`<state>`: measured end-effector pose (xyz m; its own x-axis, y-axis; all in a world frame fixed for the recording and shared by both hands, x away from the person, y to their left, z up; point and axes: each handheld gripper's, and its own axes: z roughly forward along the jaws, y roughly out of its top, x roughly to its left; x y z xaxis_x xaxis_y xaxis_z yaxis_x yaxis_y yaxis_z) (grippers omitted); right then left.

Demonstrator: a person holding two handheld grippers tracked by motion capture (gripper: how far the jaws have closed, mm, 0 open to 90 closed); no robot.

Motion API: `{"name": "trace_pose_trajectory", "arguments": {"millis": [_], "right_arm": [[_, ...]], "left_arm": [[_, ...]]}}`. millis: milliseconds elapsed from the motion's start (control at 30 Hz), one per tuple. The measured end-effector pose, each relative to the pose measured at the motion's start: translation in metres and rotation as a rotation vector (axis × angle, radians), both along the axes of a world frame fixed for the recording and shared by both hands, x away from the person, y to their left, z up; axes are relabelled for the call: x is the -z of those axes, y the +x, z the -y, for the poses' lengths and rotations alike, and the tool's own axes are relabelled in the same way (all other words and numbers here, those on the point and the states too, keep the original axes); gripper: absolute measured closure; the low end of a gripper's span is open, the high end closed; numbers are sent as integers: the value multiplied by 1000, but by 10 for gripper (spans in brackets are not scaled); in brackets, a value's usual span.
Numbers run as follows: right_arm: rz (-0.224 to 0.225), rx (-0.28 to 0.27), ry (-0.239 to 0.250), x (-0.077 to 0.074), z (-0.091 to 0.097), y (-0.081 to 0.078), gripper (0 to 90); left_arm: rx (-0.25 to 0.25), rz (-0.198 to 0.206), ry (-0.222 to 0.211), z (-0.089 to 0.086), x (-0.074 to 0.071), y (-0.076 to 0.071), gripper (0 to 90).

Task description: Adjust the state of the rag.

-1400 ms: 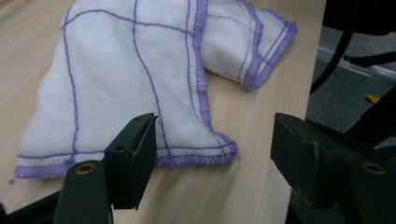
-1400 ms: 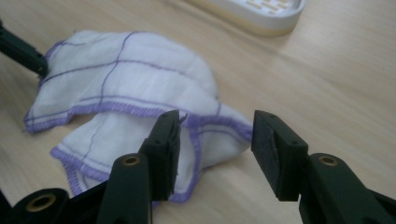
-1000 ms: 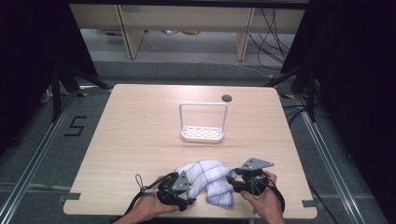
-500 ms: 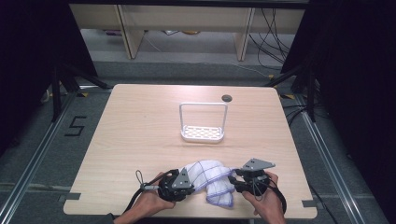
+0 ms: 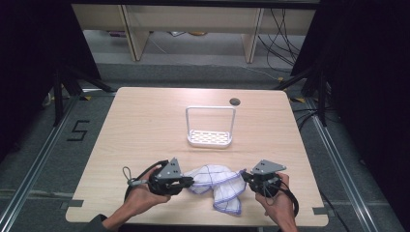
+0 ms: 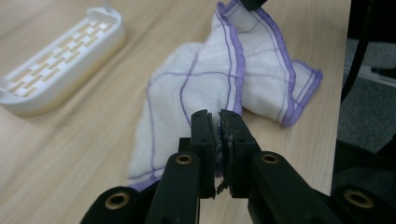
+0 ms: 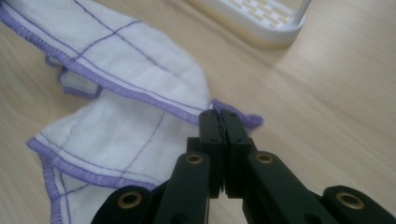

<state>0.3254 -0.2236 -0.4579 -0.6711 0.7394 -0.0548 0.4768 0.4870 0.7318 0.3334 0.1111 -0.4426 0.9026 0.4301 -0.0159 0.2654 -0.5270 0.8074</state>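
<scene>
Both grippers' jaws have just closed. The left gripper (image 6: 219, 122) and right gripper (image 7: 218, 117) now pinch opposite edges of the purple-checked cloth (image 5: 216, 184), which lies crumpled in front of the white rack (image 5: 210, 138). It looks ready to be lifted and spread.

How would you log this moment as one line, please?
left gripper: shut on cloth | right gripper: shut on cloth | rack: untouched

Two black tongs are seen, each topped by a grey three-cornered plate. On the left tongs (image 5: 189, 181) a black cable loops out behind the body; another trails from the right tongs (image 5: 244, 177). Brass-coloured rivets are set in the black linkage arms behind the flat rectangular jaws. A dark sleeve cuff (image 5: 96, 223) is worn below the left tongs.
</scene>
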Motion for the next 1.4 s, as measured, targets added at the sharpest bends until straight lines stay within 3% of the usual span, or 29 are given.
{"name": "trace_pose_trajectory", "arguments": {"millis": [33, 67, 233, 333, 467, 733, 833, 1133, 1167, 1200, 1267, 1300, 1400], "right_arm": [[-9, 14, 18, -5, 1, -2, 896], [31, -2, 11, -8, 3, 0, 896], [74, 7, 68, -38, 7, -5, 897], [125, -2, 74, -54, 9, -6, 896], [148, -5, 98, -69, 12, -9, 897], [162, -16, 135, -82, 15, -22, 897], [187, -40, 136, -88, 16, -26, 896], [234, -68, 167, -112, 12, -47, 896], [236, -77, 169, -114, 12, -49, 897], [279, -84, 152, -117, 13, -49, 897], [252, -86, 181, -121, 12, -53, 897], [280, -93, 170, -124, 13, -54, 897], [289, -91, 178, -129, 15, -57, 897]], "left_arm": [[-7, 1, -20, -3, -3, 0, 842], [-13, 4, -26, -7, -9, 1, 842], [-31, 11, -76, -25, -27, 1, 842], [-39, 16, -90, -37, -37, 1, 843], [-52, 17, -131, -50, -47, -1, 842], [-31, 3, -158, -62, -58, -11, 842], [-25, -1, -182, -65, -62, -14, 842], [-9, 41, -189, -69, -87, -23, 840], [-4, 38, -200, -70, -90, -24, 841], [2, 35, -218, -71, -92, -24, 841], [4, 43, -222, -74, -98, -27, 841], [5, 43, -227, -76, -101, -29, 841], [11, 40, -244, -81, -108, -30, 841]]}}
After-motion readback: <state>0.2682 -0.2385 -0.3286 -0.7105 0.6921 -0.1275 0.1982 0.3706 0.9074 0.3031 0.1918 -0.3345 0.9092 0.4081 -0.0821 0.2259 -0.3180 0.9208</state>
